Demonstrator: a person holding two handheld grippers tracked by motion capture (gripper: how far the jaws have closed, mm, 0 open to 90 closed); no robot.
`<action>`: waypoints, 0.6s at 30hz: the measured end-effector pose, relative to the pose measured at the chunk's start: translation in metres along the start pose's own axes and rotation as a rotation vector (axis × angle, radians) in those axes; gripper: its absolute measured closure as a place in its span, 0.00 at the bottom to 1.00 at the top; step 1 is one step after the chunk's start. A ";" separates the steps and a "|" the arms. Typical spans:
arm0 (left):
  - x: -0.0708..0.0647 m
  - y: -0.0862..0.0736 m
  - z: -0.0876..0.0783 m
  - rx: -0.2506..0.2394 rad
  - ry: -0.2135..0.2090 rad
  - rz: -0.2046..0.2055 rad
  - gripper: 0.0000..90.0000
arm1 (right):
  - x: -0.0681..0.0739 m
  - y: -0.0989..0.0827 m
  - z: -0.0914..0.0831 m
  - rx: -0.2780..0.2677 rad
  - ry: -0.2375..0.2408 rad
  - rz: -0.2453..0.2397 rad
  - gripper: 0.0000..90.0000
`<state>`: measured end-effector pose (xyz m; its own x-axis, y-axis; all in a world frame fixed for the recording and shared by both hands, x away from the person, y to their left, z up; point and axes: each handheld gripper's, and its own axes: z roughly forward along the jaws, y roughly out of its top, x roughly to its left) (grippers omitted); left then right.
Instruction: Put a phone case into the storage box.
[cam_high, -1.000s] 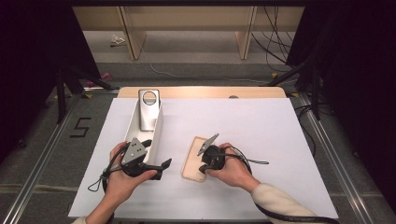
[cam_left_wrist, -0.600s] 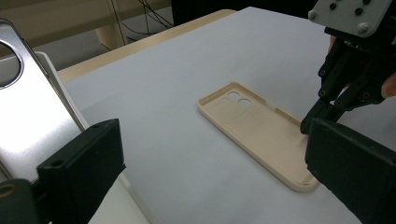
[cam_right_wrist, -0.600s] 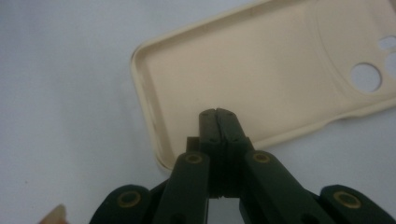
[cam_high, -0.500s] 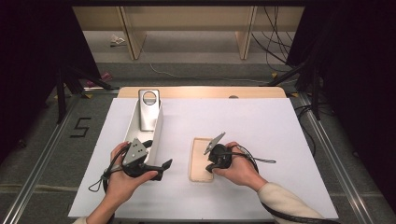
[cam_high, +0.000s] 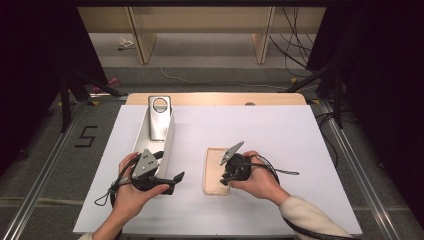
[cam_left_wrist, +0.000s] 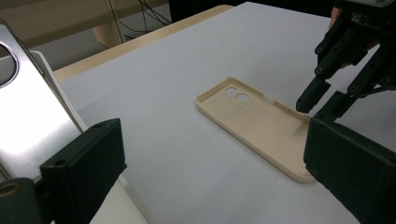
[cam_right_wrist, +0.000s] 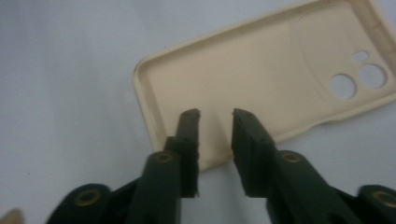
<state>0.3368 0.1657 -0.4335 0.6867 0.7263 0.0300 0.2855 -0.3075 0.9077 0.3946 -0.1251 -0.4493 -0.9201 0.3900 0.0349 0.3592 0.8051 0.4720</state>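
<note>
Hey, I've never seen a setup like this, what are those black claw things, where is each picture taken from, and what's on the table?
A person sits at a white-covered table and holds a hand-operated two-jaw gripper in each hand. The high view looks down from above; the other two pictures come from cameras riding on the grippers.

A beige phone case lies open side up on the table. To the left, a silver phone leans in a white box.

The right gripper is over the case's near end. Its jaws have just been opening, and they grip nothing. The left gripper stands open next to the box, holding nothing.
</note>
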 end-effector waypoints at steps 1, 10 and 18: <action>0.000 0.000 0.000 0.000 0.000 -0.001 0.05 | 0.001 0.000 -0.002 0.001 -0.012 -0.009 0.70; 0.001 -0.002 -0.001 0.006 0.003 -0.006 0.05 | 0.002 -0.009 -0.021 -0.077 -0.036 -0.057 0.40; 0.001 -0.001 -0.001 0.010 0.001 -0.006 0.05 | 0.002 -0.017 -0.029 -0.115 -0.030 -0.054 0.32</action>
<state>0.3369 0.1671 -0.4341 0.6845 0.7286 0.0244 0.2963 -0.3086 0.9039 0.3826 -0.1512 -0.4314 -0.9319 0.3623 -0.0191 0.2874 0.7694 0.5705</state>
